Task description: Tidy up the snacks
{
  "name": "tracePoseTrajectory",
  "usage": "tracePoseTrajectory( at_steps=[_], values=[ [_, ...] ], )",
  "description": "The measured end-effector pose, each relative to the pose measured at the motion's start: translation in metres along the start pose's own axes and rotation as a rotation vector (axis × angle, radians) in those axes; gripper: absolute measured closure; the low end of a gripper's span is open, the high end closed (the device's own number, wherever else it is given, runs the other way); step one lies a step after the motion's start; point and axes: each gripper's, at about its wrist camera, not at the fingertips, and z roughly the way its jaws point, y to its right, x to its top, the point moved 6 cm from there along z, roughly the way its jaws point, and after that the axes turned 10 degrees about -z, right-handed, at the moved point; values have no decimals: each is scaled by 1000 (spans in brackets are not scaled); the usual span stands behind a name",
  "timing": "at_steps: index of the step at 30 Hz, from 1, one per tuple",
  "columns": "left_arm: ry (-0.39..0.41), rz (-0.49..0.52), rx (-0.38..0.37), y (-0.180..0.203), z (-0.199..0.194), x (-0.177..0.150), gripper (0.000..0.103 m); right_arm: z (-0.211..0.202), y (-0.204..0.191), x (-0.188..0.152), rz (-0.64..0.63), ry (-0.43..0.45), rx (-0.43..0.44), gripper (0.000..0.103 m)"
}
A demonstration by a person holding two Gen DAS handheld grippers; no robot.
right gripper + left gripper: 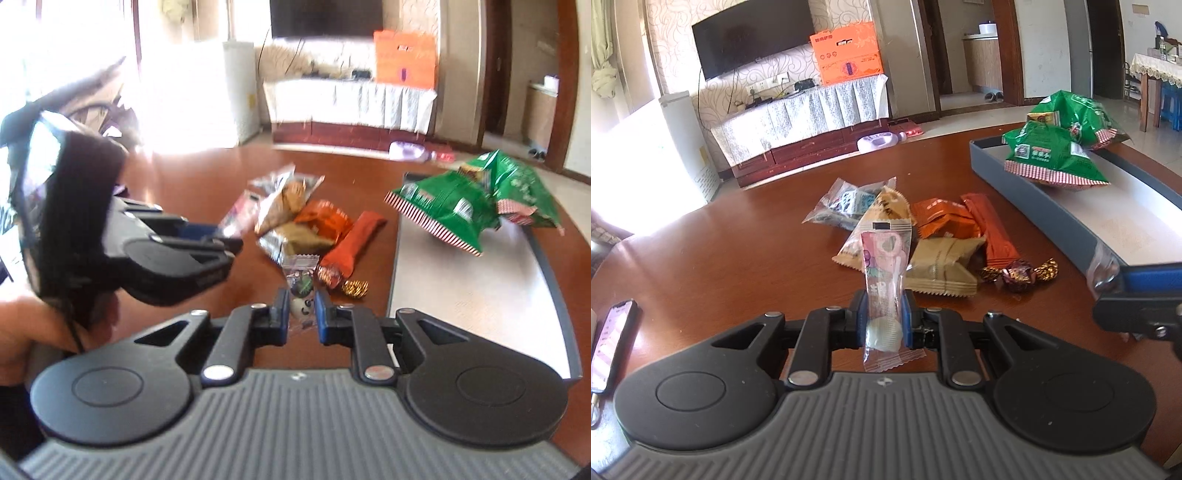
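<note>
Left tongs (882, 314) clamp a pink snack sachet (884, 295) (upright); right tongs (302, 310) clamp a clear-wrapped candy (302, 291).

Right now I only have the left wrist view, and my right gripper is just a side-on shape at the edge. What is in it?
Observer: The right gripper is shut on a small clear packet. Inside is a round white sweet with a face printed on it.
Operator: And the tray's near end, which my view cuts off?
Observer: The tray floor is bare all along the near end. The two green bags sit only at the far end.
</note>
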Motion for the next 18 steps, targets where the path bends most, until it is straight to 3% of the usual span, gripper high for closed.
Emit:
tracePoseTrajectory(
  at_steps=[8,18],
  values=[
    [53,12,-8,21,-8,10,82,-28,9,12,19,92,-26,85],
    [84,29,-40,49,-12,19,82,-47,33,12,63,131,-70,85]
  ],
)
